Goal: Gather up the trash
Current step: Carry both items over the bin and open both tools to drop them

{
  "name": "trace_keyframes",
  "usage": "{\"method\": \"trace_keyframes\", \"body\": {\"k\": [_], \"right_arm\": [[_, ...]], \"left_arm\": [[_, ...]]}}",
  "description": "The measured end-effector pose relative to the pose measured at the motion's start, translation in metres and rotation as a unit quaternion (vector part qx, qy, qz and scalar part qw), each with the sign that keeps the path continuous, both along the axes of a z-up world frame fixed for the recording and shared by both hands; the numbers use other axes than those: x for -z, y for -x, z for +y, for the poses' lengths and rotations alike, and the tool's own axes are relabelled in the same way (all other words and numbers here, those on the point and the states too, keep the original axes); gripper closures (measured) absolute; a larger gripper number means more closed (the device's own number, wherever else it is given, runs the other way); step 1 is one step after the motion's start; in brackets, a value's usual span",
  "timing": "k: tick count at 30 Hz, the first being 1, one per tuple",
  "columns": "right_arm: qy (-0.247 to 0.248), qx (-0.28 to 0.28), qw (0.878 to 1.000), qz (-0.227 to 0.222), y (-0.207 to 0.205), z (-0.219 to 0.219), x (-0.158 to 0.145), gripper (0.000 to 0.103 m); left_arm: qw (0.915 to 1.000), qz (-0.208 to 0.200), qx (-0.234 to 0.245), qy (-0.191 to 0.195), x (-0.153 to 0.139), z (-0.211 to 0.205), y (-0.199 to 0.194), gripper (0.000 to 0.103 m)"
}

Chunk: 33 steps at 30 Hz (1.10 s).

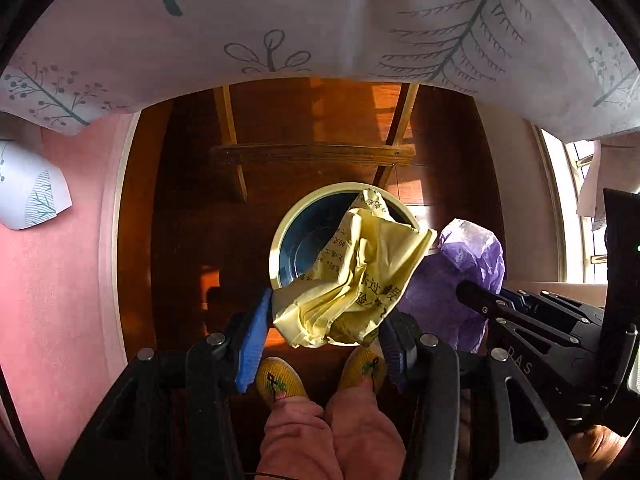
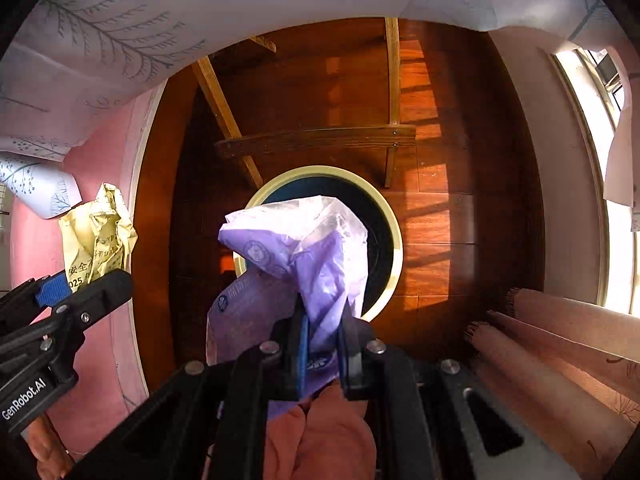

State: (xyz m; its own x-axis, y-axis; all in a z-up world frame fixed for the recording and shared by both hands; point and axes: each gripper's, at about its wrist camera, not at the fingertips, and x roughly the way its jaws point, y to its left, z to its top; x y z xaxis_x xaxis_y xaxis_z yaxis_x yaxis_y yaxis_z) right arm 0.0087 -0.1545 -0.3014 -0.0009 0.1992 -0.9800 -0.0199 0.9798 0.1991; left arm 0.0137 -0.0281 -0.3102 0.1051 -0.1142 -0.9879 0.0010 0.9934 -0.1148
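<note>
My left gripper (image 1: 326, 336) has its jaws set fairly wide around a crumpled yellow paper wrapper (image 1: 352, 276), which hangs over the near rim of the round bin (image 1: 280, 240) on the wooden floor (image 1: 180, 220). My right gripper (image 2: 324, 356) pinches a purple plastic bag (image 2: 316, 256) between narrow jaws, above that bin's near-left rim, beside the yellow wrapper
</note>
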Motion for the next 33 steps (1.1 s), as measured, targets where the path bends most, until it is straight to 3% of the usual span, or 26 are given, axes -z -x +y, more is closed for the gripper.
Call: {"method": "trace_keyframes", "body": {"k": [4, 8, 9, 11, 13, 15, 20, 25, 33], "right_arm": [[0.007, 0.015, 1.000, 0.004, -0.007, 0.001, 0.049, 0.089], [0.009, 0.032, 0.999, 0.008, -0.012, 0.005, 0.079, 0.086], [-0.001, 0.043, 0.999, 0.011, -0.015, 0.003, 0.086, 0.079], [-0.013, 0.065, 0.998, 0.016, -0.017, -0.001, 0.094, 0.062], [-0.017, 0.083, 0.996, 0.011, -0.018, -0.004, 0.096, 0.043], [-0.019, 0.093, 0.995, 0.005, -0.018, -0.005, 0.095, 0.042], [-0.014, 0.110, 0.994, 0.002, -0.018, -0.012, 0.083, 0.042], [-0.018, 0.117, 0.993, -0.004, -0.013, -0.018, 0.053, 0.042], [-0.039, 0.115, 0.992, -0.022, 0.004, -0.017, -0.036, 0.042]], "left_arm": [[0.9998, -0.011, 0.011, -0.012, 0.040, -0.006, -0.011, 0.049], [0.9992, -0.003, 0.034, -0.021, 0.064, -0.012, -0.019, 0.024], [0.9991, -0.001, 0.037, -0.019, 0.067, -0.012, -0.020, 0.022], [0.9989, 0.003, 0.045, -0.012, 0.072, -0.012, -0.024, 0.008], [0.9985, -0.007, 0.051, -0.019, 0.072, -0.012, -0.026, 0.003], [0.9982, -0.013, 0.055, -0.021, 0.070, -0.013, -0.027, 0.003], [0.9984, -0.023, 0.050, -0.012, 0.052, -0.012, -0.023, 0.003], [0.9993, -0.028, 0.025, 0.008, 0.017, -0.005, -0.015, 0.003], [0.9979, -0.048, 0.042, -0.009, -0.075, 0.005, -0.004, 0.003]]}}
